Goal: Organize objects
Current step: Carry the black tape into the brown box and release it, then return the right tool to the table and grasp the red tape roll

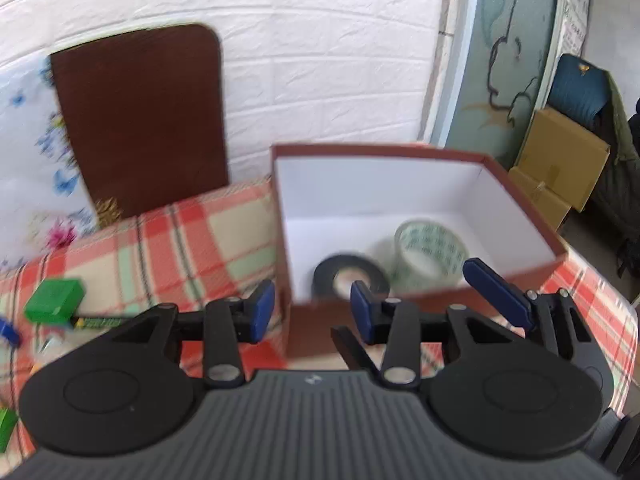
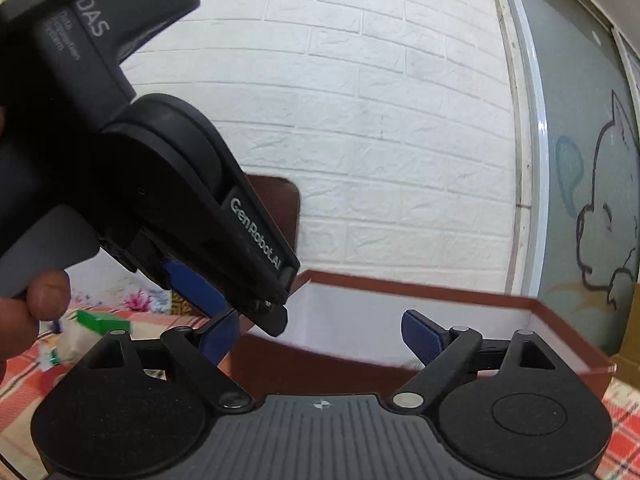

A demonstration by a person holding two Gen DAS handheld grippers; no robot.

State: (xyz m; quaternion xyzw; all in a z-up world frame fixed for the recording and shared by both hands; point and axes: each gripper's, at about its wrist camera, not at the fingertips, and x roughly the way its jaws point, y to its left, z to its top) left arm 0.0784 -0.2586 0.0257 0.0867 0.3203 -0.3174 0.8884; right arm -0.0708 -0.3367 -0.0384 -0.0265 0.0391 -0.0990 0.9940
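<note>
Now | left tongs (image 1: pixel 312 312) wide, empty | black tape (image 1: pixel 350 278) in box (image 1: pixel 520 216) just ahead | right tongs (image 2: pixel 320 336) wide

"GenRobot.AI", "DAS" on left hand-held gripper (image 2: pixel 240 312)

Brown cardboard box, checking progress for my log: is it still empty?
No, a black tape roll and a clear tape roll lie inside the brown cardboard box.

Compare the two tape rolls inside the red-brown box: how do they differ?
The black tape roll is opaque and dark, while the clear tape roll with green print is see-through. The black tape roll looks slimmer and lies nearer the front wall of the red-brown box; the clear tape roll looks wider and sits to its right, further back. Both rest in the box, ungripped.
</note>
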